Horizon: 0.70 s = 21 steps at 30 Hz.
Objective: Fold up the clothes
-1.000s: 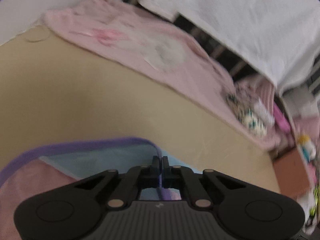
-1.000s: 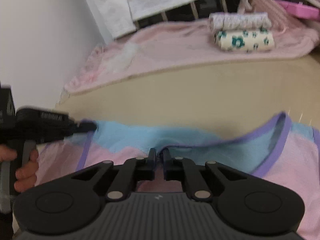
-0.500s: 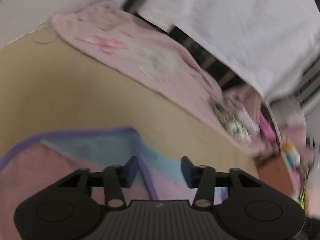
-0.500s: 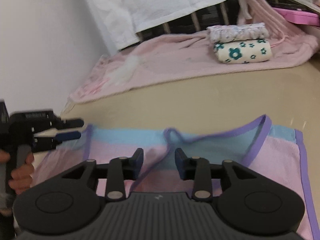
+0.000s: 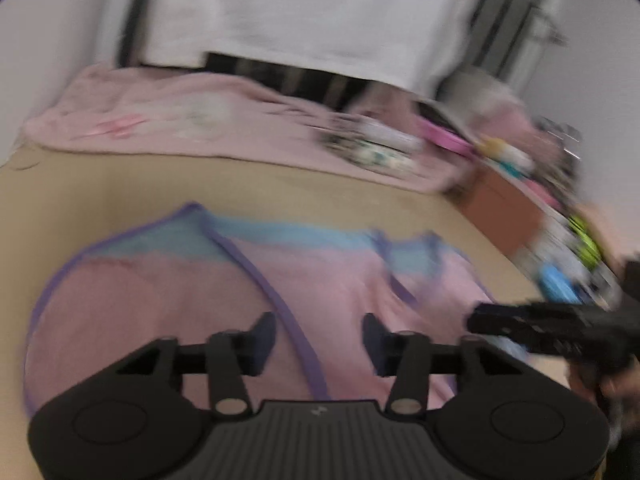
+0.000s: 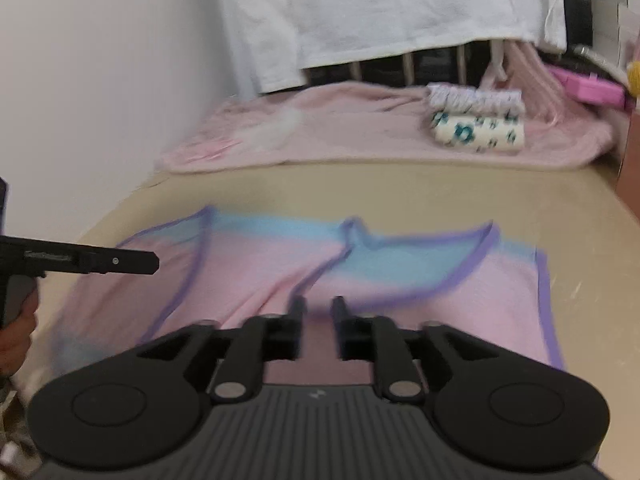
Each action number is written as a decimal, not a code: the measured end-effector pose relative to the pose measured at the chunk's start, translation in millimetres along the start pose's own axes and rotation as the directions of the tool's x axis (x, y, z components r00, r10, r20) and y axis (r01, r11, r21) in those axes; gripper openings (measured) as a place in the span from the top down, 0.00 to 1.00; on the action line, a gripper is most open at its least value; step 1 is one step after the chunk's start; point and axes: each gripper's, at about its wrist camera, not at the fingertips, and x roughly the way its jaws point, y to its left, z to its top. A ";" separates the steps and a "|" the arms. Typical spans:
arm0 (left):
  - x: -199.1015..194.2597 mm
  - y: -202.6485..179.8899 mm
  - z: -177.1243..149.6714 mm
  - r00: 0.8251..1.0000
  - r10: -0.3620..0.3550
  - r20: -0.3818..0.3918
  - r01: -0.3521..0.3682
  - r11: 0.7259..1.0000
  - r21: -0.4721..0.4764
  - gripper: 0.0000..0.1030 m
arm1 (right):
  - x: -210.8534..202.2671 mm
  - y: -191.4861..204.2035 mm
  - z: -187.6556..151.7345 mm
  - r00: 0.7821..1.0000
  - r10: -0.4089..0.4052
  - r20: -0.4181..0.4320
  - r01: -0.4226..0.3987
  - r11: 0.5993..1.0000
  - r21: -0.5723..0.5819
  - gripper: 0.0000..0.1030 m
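Pink garment (image 6: 360, 280): blue band, purple trim; lies flat on tan tabletop (image 6: 400, 188), one flap folded over.
Left gripper (image 5: 318, 338): spread, empty.
Right gripper (image 6: 318, 312): parted, empty.
Done: first fold, apparently.
Left: further folds; two folded pieces (image 6: 476, 124) wait behind.

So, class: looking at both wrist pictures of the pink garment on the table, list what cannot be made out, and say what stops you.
- Near edge of the pink garment with purple trim and blue band: hidden behind the tool body in both wrist views.
- Small cluttered items at the table's right end: motion blur in the left wrist view.
- Print on the folded floral cloths: too small and soft in the right wrist view.
- The person's hand: cut off by the left edge, right wrist view.
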 end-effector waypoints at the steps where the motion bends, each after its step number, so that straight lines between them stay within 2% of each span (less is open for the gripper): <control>1: -7.2 -5.9 -12.9 0.999 -0.032 -0.015 0.032 0.999 0.030 0.54 | -9.1 4.2 -9.7 1.000 0.017 -0.008 -0.017 1.000 0.009 0.65; 3: -18.0 -16.1 -37.0 0.996 -0.072 -0.046 0.075 0.994 0.082 0.54 | -22.1 13.5 -26.4 0.998 0.055 -0.008 -0.054 0.998 0.029 0.65; 5: -20.2 -21.7 -56.5 0.996 -0.059 -0.066 0.067 0.990 0.127 0.57 | -24.6 23.4 -37.4 0.995 0.097 -0.009 -0.096 0.995 0.032 0.65; 6: -18.9 -19.2 -62.1 0.997 -0.044 -0.071 0.052 0.992 0.114 0.60 | -21.7 28.2 -40.9 0.995 0.094 -0.019 -0.094 0.995 0.023 0.65; 7: -19.2 -15.7 -64.0 0.998 -0.029 -0.064 0.034 0.995 0.088 0.73 | -17.7 33.0 -43.8 0.996 0.085 -0.032 -0.085 0.996 0.013 0.65; 8: -19.4 -12.2 -65.6 0.998 -0.018 -0.060 0.022 0.998 0.064 0.80 | -13.8 37.7 -46.7 0.996 0.076 -0.045 -0.076 0.997 0.002 0.65; 9: -19.2 -8.8 -65.4 0.997 -0.030 -0.072 0.033 0.998 0.048 0.83 | -10.1 42.6 -49.4 0.997 0.058 -0.055 -0.059 0.998 -0.020 0.70; 10: -19.0 -5.5 -65.2 0.996 -0.042 -0.083 0.044 0.998 0.033 0.96 | -8.4 47.2 -52.3 0.998 0.033 -0.057 -0.035 0.998 -0.049 0.74; 11: -18.9 -2.2 -64.7 0.994 -0.052 -0.091 0.054 0.998 0.020 0.98 | -9.0 50.3 -54.7 0.999 0.009 -0.046 -0.013 0.997 -0.070 0.86; 12: -18.7 0.5 -62.6 0.995 -0.052 -0.083 0.055 0.998 0.026 0.98 | -9.4 50.7 -55.8 0.999 0.004 -0.042 -0.007 0.998 -0.066 0.95; 13: -18.4 3.3 -60.6 0.996 -0.053 -0.075 0.056 0.998 0.032 0.99 | -11.1 48.5 -55.4 0.999 0.005 -0.036 -0.006 0.999 -0.039 0.96; 17: -28.5 12.4 -45.1 0.999 -0.052 -0.011 0.053 0.996 0.065 0.98 | -23.3 39.0 -49.8 1.000 -0.008 0.012 0.008 1.000 0.030 0.96; 18: -29.1 16.9 -43.1 0.998 -0.066 -0.017 0.067 0.996 0.060 0.98 | -22.5 38.2 -49.6 1.000 -0.017 0.003 0.017 0.999 0.029 0.96; 20: -30.5 22.7 -42.7 0.996 -0.086 -0.038 0.088 0.993 0.076 0.87 | -19.1 37.4 -49.7 0.999 -0.036 -0.024 0.037 0.999 0.019 0.95; 21: -35.9 23.8 -47.3 0.996 -0.084 -0.027 0.086 0.991 0.099 0.86 | -19.1 38.8 -51.4 0.998 -0.056 -0.027 0.056 0.998 0.004 0.92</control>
